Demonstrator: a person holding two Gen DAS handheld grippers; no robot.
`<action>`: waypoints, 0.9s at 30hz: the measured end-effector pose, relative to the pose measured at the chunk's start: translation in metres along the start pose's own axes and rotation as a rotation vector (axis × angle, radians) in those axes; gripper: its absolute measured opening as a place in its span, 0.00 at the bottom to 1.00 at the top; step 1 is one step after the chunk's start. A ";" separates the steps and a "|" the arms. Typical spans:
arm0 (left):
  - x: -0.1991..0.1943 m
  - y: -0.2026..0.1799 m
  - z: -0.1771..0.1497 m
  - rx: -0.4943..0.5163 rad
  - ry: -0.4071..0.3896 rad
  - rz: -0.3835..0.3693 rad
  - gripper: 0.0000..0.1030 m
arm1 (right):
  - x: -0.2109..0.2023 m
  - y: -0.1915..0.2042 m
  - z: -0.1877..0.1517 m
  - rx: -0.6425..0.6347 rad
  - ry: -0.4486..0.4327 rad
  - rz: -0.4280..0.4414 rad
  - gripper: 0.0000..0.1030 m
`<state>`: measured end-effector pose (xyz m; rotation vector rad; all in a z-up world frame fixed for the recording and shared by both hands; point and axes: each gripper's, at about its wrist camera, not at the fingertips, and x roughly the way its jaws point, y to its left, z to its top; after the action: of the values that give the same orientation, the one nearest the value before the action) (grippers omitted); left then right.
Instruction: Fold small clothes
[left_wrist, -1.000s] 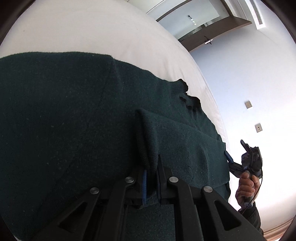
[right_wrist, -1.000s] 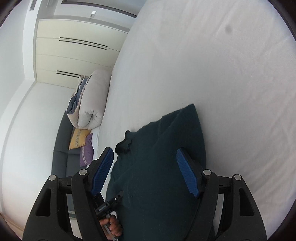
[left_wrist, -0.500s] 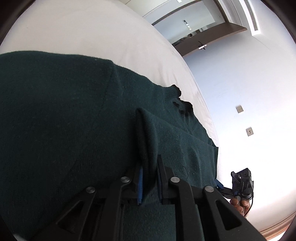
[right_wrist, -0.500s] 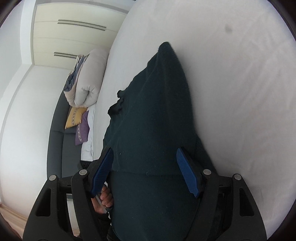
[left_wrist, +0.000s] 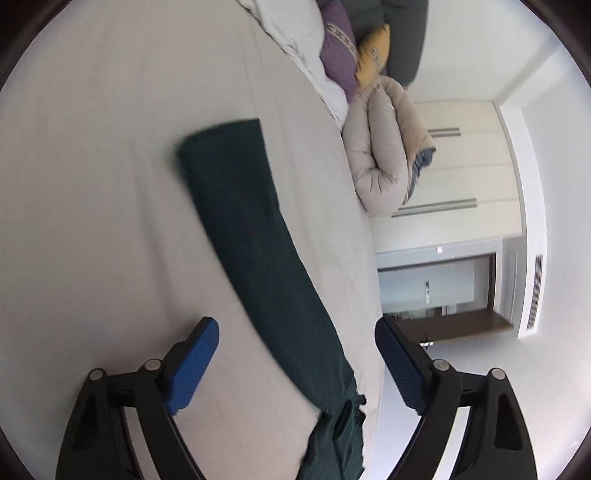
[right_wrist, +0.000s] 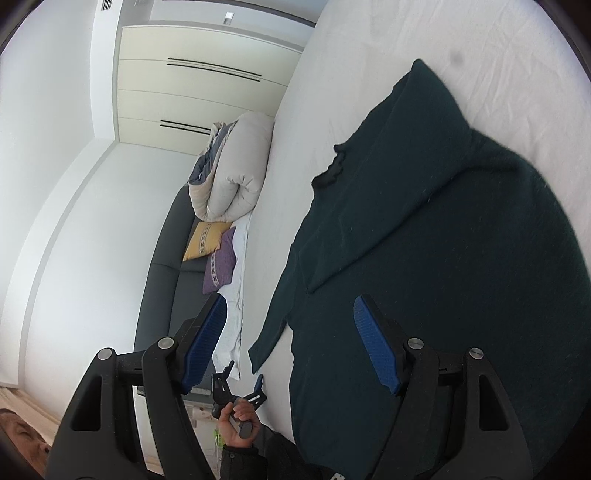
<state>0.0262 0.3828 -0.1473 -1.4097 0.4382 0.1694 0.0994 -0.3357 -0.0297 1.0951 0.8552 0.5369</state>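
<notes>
At the near edge of the bed:
Left gripper (left_wrist: 295, 365): your jaws stand wide, nothing between them; a dark green strip of the sweater (left_wrist: 255, 258) runs between and beyond the fingers, apparently below them. Contact cannot be told.
Right gripper (right_wrist: 290, 343): jaws wide and empty, over the near side of the garment.
Sweater position: it lies on the white bed sheet (right_wrist: 369, 92), one side already laid over the body, the fold edge running diagonally toward the neckline.
Loose part: a flap, probably a sleeve end, lies at the bed edge close to your left hand (right_wrist: 236, 421).
Risk, slippage: the flap could slide off the edge and drag the fold open.
Risk, grasp: a deep pinch may catch the sheet with the knit.
Risk, skew: uneven lifting would tilt the next fold.
Far end: rolled duvet (right_wrist: 236, 166) and cushions (right_wrist: 212, 251), well apart; no hazard.
</notes>
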 end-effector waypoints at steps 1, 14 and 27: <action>-0.001 0.001 0.005 -0.010 -0.008 0.001 0.86 | 0.007 0.007 -0.008 -0.008 0.013 -0.005 0.69; 0.041 -0.014 0.043 0.036 -0.167 0.092 0.60 | 0.005 0.079 -0.066 -0.130 0.052 -0.044 0.69; 0.107 -0.205 -0.116 0.961 -0.020 0.130 0.07 | 0.004 0.074 -0.050 -0.138 0.010 -0.017 0.69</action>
<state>0.1767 0.2208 -0.0131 -0.4373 0.4994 0.0571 0.0634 -0.2776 0.0271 0.9596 0.8231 0.5789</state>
